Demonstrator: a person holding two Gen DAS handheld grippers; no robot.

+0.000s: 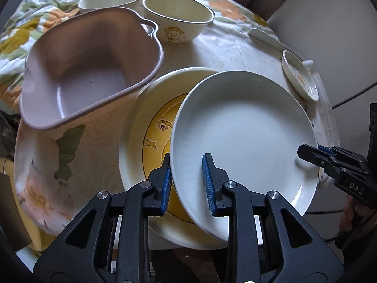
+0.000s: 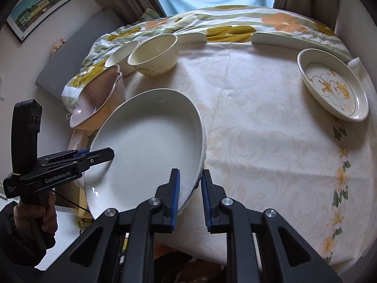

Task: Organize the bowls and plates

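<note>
A plain white plate (image 1: pixel 245 129) hangs tilted over a larger cream plate with a yellow duck picture (image 1: pixel 136 127). I cannot tell whether the two touch. My left gripper (image 1: pixel 187 165) is shut on the white plate's near rim, one blue pad on each side. My right gripper (image 1: pixel 305 153) grips the rim on the right. In the right wrist view the right gripper (image 2: pixel 190 176) is shut on the white plate (image 2: pixel 150 146), and the left gripper (image 2: pixel 107 154), in a person's hand (image 2: pixel 35 214), holds the opposite edge.
A mauve square bowl (image 1: pixel 89 70) sits left of the plates, and two cream bowls (image 1: pixel 176 16) (image 1: pixel 110 0) stand behind it. A small oval duck dish (image 2: pixel 334 87) lies at the far right. The floral tablecloth (image 2: pixel 259 129) drops off at the near edge.
</note>
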